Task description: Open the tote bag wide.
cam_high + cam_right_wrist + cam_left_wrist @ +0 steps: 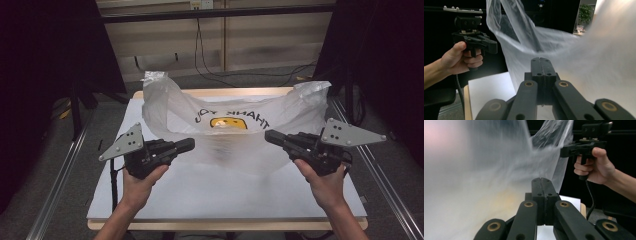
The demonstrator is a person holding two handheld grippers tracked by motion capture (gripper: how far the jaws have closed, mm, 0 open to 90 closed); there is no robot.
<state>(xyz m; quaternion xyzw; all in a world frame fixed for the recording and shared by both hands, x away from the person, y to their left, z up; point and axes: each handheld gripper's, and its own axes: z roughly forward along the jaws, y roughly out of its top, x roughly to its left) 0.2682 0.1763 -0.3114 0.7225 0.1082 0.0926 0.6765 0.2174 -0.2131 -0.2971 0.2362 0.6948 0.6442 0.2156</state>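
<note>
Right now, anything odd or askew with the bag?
The plastic bag hangs crumpled between the left gripper and right gripper, print mirrored from the high view, its two handles sticking up. No tear or spill visible.

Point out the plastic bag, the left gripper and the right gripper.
plastic bag (175,117): high view, bare film left of the print.
left gripper (187,145): high view, tip of its closed fingers.
right gripper (270,136): high view, tip of its closed fingers.

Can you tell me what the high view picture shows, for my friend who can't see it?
Two hands hold a thin white plastic bag up over a white table, the left tool and right tool at its sides. Both tools are shut.
</note>
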